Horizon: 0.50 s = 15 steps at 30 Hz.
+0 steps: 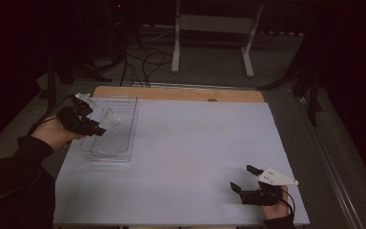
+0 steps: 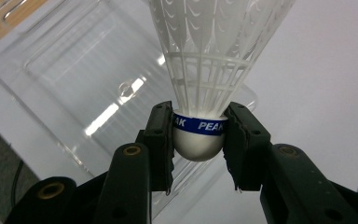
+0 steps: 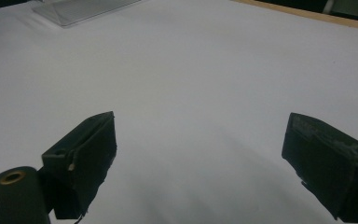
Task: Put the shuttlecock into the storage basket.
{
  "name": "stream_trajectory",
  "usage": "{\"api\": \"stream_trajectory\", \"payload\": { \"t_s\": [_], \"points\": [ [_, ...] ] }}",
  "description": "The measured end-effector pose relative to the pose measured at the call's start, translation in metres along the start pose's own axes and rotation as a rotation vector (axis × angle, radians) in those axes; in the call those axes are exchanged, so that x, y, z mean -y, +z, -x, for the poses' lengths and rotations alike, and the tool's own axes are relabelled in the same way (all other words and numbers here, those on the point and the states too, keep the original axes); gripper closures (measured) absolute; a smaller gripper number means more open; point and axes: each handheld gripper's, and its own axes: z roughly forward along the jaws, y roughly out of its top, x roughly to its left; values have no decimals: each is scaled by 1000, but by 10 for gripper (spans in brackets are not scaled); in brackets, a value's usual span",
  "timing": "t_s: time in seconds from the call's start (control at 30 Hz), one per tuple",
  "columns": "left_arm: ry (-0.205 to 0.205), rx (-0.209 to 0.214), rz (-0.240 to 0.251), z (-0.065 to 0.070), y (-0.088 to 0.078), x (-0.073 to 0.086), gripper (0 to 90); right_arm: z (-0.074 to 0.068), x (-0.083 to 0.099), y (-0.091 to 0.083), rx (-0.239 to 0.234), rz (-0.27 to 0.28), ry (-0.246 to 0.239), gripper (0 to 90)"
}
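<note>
The left gripper (image 2: 198, 135) has its two black jaws clamped on the rounded white cork of a shuttlecock (image 2: 205, 70), one pad pressing each side. A blue band rings the top of the cork, with white capital letters reading "PEAK" on the front and "AK" curling away at the left. Above the band, the skirt is a white plastic lattice of thin ribs and crossbars that flares wider as it rises. The jaw pads are matte, rubbery and frayed at the edges.

Just behind and under the shuttlecock lies a clear plastic tray (image 1: 124, 129), rectangular, shallow, glossy, with rounded corners; the shuttlecock is held over its left part. The tray sits on a pale, smooth sheet covering the table (image 1: 195, 157), whose wooden edge shows beyond the tray.

Well apart from the tray, at the table's near right corner, the right gripper (image 1: 248, 177) is spread wide with nothing between its jaws.
</note>
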Motion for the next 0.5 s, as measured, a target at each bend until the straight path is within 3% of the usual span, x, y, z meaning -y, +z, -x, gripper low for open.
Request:
{"api": "stream_trajectory", "payload": {
  "t_s": [0.13,0.27,0.5],
  "points": [
    [-26,-27,-31,-4,1,4,653,0,0,0,-1,0,0,99],
    [-83,-58,-45,-11,3,10,653,0,0,0,-2,0,1,99],
    [-136,-55,-41,-19,9,22,653,0,0,0,-1,-3,-1,99]
  ]
}}
